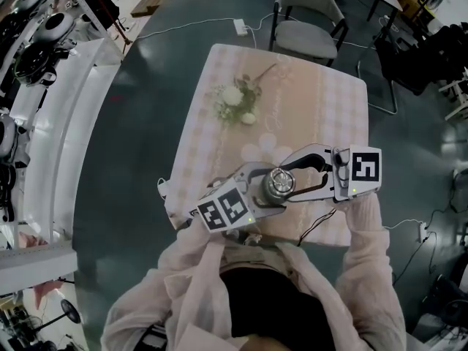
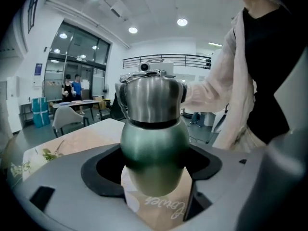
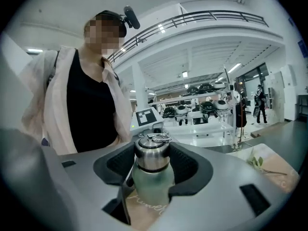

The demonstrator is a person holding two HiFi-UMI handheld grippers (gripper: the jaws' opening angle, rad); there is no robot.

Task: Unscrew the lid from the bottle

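A green bottle (image 2: 154, 146) with a steel lid (image 1: 278, 184) is held over the near edge of the table (image 1: 333, 108), between both grippers. My left gripper (image 1: 272, 191) reaches in from the lower left and is shut on the green body, which fills the gap between its jaws in the left gripper view. My right gripper (image 1: 287, 181) comes from the right. In the right gripper view its ribbed pads (image 3: 185, 165) sit against both sides of the lid (image 3: 151, 153), above the green body (image 3: 151, 184). The bottle's base is hidden.
A pink checked cloth covers the table, with a sprig of white flowers (image 1: 238, 97) near the far side. A grey chair (image 1: 307, 20) stands beyond the table and a power strip (image 1: 240, 26) lies on the floor. White shelving (image 1: 66, 123) runs along the left.
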